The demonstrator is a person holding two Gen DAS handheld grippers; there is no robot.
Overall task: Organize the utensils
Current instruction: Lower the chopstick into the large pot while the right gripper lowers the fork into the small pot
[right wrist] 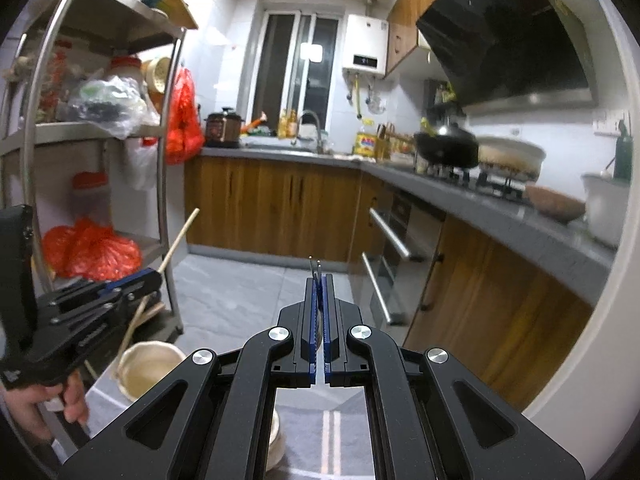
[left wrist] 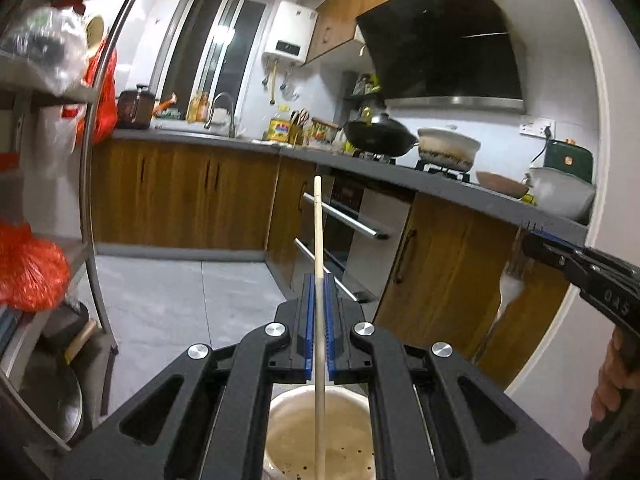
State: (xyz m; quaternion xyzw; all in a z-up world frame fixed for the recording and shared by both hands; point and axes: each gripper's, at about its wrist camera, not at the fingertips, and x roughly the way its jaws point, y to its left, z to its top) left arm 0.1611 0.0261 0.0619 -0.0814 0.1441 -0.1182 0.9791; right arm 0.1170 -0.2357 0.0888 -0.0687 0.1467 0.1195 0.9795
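In the left wrist view my left gripper (left wrist: 319, 280) is shut on a pale wooden chopstick (left wrist: 318, 232). The stick runs up past the fingertips, and its lower end reaches down over a cream cup (left wrist: 296, 440) below the jaws. At the right edge the right gripper (left wrist: 534, 242) is shut on a metal fork (left wrist: 509, 292) that hangs down from it. In the right wrist view my right gripper (right wrist: 319, 280) pinches the fork (right wrist: 315, 268), tines poking out past the tips. The left gripper (right wrist: 154, 276) holds the chopstick (right wrist: 180, 238) above the cream cup (right wrist: 150, 368).
A steel rack (right wrist: 168, 200) with red bags (right wrist: 94, 252) stands on the left. The grey counter (right wrist: 500, 216) on the right carries a wok (right wrist: 446, 148), a white pot (right wrist: 510, 158) and bowls. Oven handles (right wrist: 390, 236) jut out below. A striped cloth (right wrist: 332, 436) lies under my right gripper.
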